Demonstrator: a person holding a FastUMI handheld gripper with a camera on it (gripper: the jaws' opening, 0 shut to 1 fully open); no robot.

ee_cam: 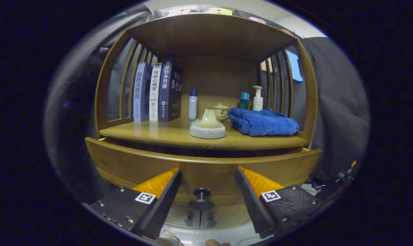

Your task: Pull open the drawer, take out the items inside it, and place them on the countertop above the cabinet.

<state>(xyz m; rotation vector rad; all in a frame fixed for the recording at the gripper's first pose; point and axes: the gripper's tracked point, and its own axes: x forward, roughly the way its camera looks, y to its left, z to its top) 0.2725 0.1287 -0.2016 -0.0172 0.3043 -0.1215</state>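
claw (208,191): open, fingers wide apart, touching nothing
knob (201,200): between the fingers, low on the drawer front, unclamped
drawer (131,164): looks slightly out; contents hidden from here
countertop (152,133): above knob; books, bottles, towel (264,123), lidded dish (208,127) already there
risk: small knob, could slip if closed off-centre
risk: crowded top, drop-off may knock bottles

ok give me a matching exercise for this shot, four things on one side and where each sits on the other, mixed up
Things:
1. books
2. blue towel
3. drawer knob
4. pump bottle

Places:
A. between the open tool fingers
B. standing against the left slats
C. folded on the countertop's right side
D. at the back, behind the towel

Pairs: 1-B, 2-C, 3-A, 4-D
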